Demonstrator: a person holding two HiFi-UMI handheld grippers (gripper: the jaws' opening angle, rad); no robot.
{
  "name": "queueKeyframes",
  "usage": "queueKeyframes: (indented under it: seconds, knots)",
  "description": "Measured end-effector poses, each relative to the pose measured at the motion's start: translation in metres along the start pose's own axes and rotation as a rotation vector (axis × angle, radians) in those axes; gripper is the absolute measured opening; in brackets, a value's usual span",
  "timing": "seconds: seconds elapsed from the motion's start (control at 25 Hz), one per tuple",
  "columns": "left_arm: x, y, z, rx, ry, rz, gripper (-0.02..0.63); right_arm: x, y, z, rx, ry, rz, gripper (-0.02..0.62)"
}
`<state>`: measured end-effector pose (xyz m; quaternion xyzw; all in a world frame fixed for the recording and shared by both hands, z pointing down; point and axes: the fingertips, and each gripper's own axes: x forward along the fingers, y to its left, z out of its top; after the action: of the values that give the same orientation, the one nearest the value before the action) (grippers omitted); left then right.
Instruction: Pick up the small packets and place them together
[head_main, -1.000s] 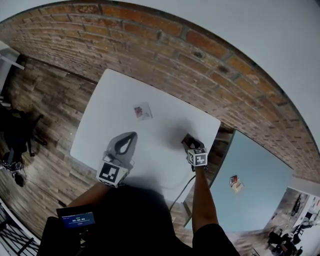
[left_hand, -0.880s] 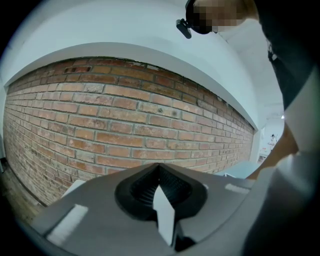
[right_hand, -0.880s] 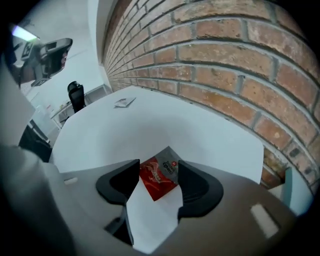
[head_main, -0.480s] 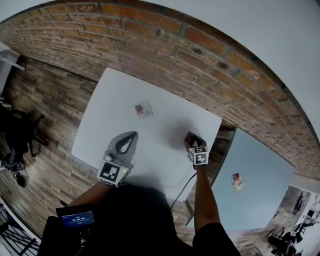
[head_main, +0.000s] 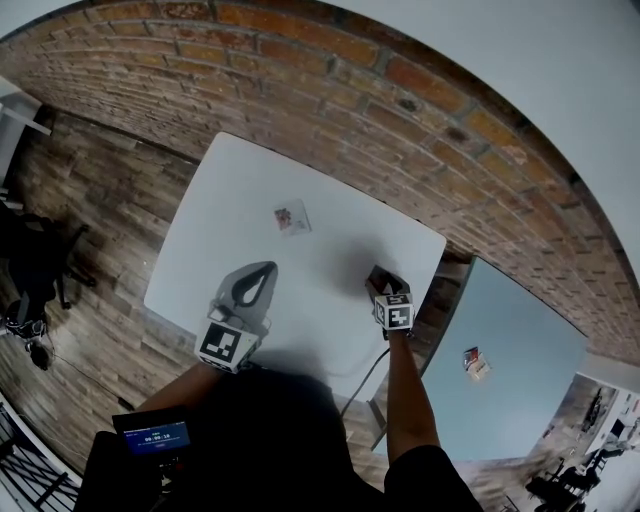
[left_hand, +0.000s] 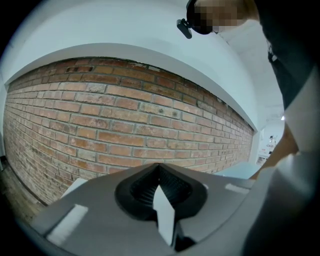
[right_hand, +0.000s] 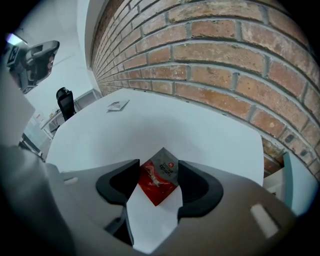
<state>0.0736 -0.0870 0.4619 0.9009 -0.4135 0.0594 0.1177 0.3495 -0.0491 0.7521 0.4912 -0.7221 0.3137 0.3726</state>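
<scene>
So the right tongs (right_hand: 159, 163) had just been opening and stood wide around the red packet (right_hand: 159, 182) lying near the counter (head_main: 200, 250)'s right edge, left tongs (head_main: 258, 275) pinched shut and empty, bare counter stretching up-left to the other packet (head_main: 291, 217).

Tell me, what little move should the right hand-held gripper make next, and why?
Probably close the right hand-held gripper on the red-and-grey packet: its jaws have just been opening, and the packet lies between them on the white table, not yet gripped.
</scene>
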Motion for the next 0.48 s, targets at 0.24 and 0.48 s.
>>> queueKeyframes:
  seconds: [0.24, 0.48]
  knots:
    - [-0.005, 0.005, 0.006, -0.011, -0.021, 0.009, 0.000, 0.007, 0.062, 0.003, -0.045, -0.011, 0.065, 0.245]
    - [-0.018, 0.011, 0.004, -0.001, -0.020, 0.009, 0.000, 0.013, 0.132, 0.007, -0.048, -0.024, 0.116, 0.245]
